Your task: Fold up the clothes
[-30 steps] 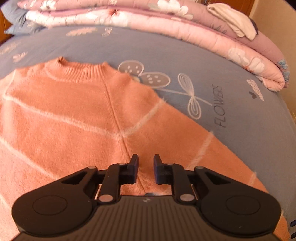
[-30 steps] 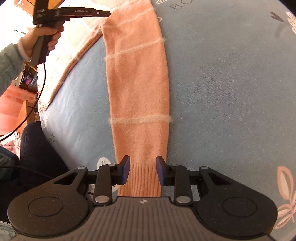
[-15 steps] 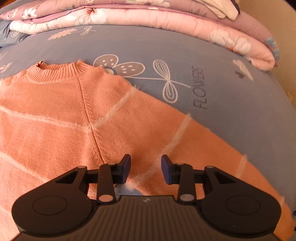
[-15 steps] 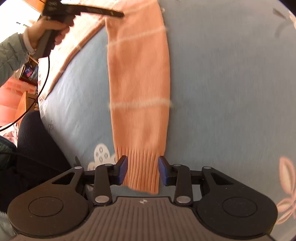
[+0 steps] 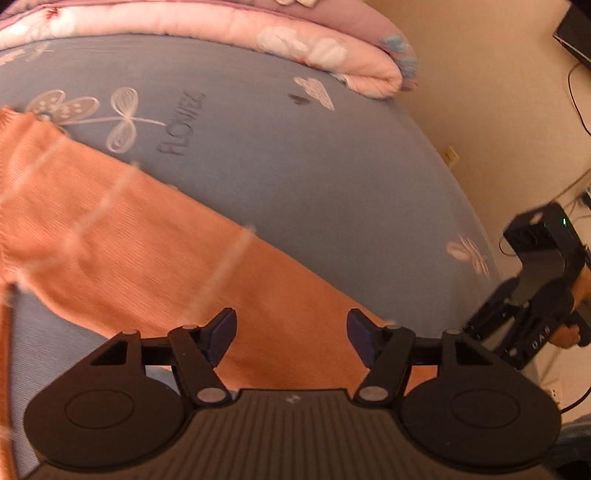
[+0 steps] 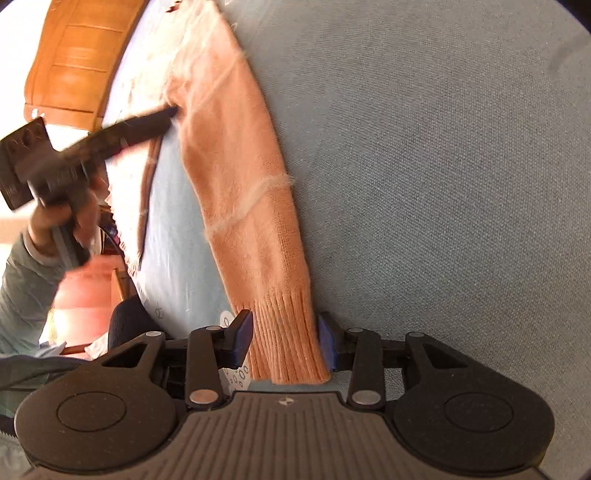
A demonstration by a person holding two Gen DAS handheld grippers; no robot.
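Right claw (image 6: pixel 284 341) is down at the ribbed cuff (image 6: pixel 291 339) of the orange sweater (image 6: pixel 236 177), jaws closing, one finger on either side of the cuff; the right finger is against the knit, the left one shows a sliver of gap. From that claw the sleeve runs straight ahead across the blue bedsheet (image 6: pixel 443 184) towards the sweater's body. Over on the left, the left claw (image 5: pixel 291 338) hangs above the upper sleeve (image 5: pixel 166 258), jaws opening wide and gripping nothing, fabric lying flat beneath them. Beyond it, the sheet shows flower prints, and a folded pink quilt (image 5: pixel 258 33) lies at the far edge. The person's left hand (image 6: pixel 62 221) grips the handle, grey sleeve behind it.
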